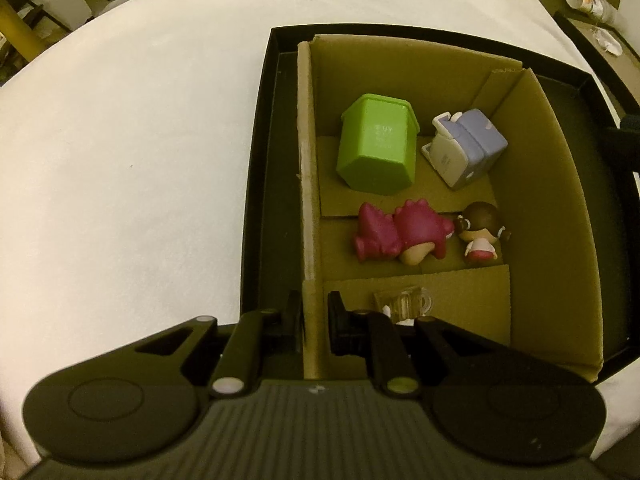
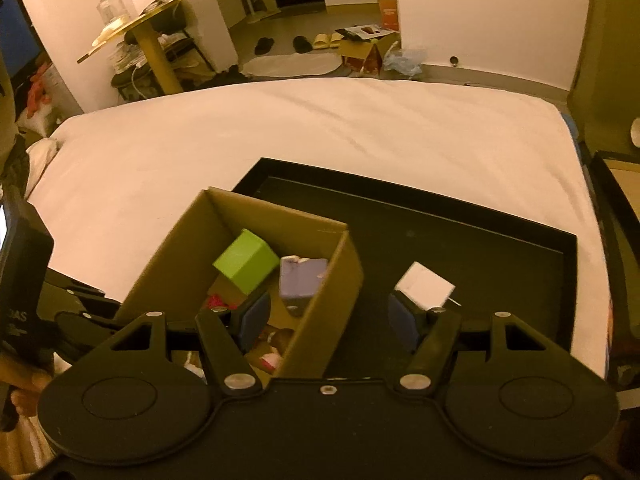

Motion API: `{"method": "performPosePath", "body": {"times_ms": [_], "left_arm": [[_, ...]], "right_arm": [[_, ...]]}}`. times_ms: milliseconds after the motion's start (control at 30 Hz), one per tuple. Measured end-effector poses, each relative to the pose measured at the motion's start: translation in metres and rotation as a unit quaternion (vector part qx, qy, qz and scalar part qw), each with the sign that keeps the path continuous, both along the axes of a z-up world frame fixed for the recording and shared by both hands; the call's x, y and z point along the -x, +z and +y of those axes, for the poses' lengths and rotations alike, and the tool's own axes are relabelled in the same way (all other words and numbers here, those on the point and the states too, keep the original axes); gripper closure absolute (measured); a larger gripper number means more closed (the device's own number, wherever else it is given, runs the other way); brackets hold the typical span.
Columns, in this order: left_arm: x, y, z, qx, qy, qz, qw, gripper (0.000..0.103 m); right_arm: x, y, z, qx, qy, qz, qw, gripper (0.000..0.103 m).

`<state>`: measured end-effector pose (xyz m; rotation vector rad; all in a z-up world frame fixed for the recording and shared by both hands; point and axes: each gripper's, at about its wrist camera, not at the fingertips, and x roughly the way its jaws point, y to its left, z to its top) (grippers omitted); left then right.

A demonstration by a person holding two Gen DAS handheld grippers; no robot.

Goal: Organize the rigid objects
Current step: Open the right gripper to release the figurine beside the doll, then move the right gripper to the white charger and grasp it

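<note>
Your left gripper [image 1: 314,320] is pinched tight on the left wall of the cardboard box [image 1: 306,168], one finger outside and one inside, pointing steeply down, so that hand is holding the box steady and is not free for picking. Your right gripper [image 2: 328,320] stands about half spread with nothing between its blue pads [image 2: 256,318]; the box's right wall passes through the gap without being squeezed. What looks to be the one thing not yet put away is the small white block [image 2: 426,285], lying on the black tray [image 2: 500,264] outside the box. It sits just ahead of your right-hand finger and a little to its outer side, well right of the box wall, so the right hand is clearly the nearer one. The block lies turned like a diamond to you, one corner pointing back at the gripper, and its length runs diagonally away to the right; its flat faces are therefore not square to your pads. Judging from that, you would need to shift right and forward and twist the wrist until the pads meet two opposite faces. Inside the box, ahead of the left gripper, the green bin [image 1: 376,148], the lavender toy [image 1: 466,146], the pink figure [image 1: 400,234] and the small doll [image 1: 480,234] already lie in their sections.
</note>
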<state>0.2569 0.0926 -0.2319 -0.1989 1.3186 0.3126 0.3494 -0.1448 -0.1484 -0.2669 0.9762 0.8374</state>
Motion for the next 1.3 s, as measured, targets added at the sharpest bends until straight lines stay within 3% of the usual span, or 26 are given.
{"method": "performPosePath", "body": {"times_ms": [667,1300], "left_arm": [[-0.011,-0.001,-0.008,-0.018,0.012,0.022,0.9995,0.093],[-0.024,0.001,-0.010,-0.026,0.035,0.045,0.9980,0.091]], "right_arm": [[-0.012,-0.040,-0.030,0.020,-0.007,-0.003,1.000,0.038],[-0.043,-0.089,-0.015,0.074,0.041,-0.084,0.993,0.035]]}}
